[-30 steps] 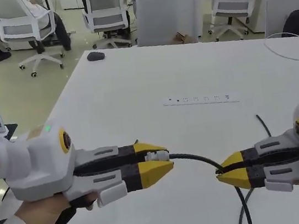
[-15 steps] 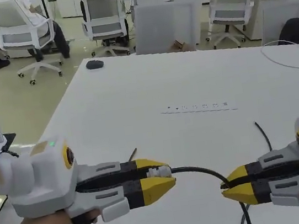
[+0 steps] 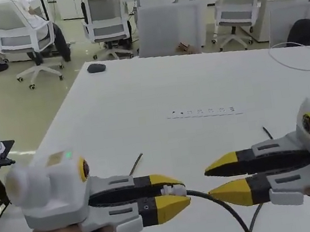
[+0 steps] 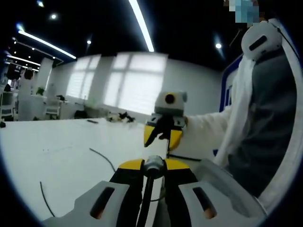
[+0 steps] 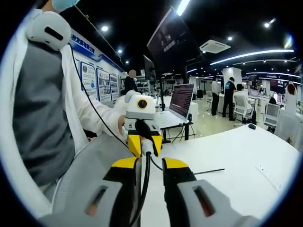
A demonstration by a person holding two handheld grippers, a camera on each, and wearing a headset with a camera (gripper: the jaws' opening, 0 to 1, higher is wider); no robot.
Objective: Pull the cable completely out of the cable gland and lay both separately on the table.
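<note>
Since the earlier pictures the right tongs have let go of the cable and their tips have come nearer to the left tongs; before, they were closed on the cable, further from the gland.

On the left of the head view, the left tongs (image 3: 183, 191) are clenched on the cable gland (image 3: 175, 191), which sits between their yellow tips and is held above the worktop (image 3: 140, 95). The black cable (image 3: 236, 223) comes out of the gland toward the right and bends down to the lower edge of the picture. So the cable is not yet out of the gland, and neither part lies on the worktop.

On the right, the right tongs (image 3: 207, 182) are released, with the two jaws standing clearly apart. In the right gripper view the cable passes through the gap between these jaws and is not pressed by them.

This change probably means that one pull is finished and a new grip is being taken closer to the gland. It cannot be told from the pictures how much of the cable is still inside the gland. The next move seems to need the right tongs to close on the cable near the gland and draw it away, while the left tongs hold the gland firm.
</note>
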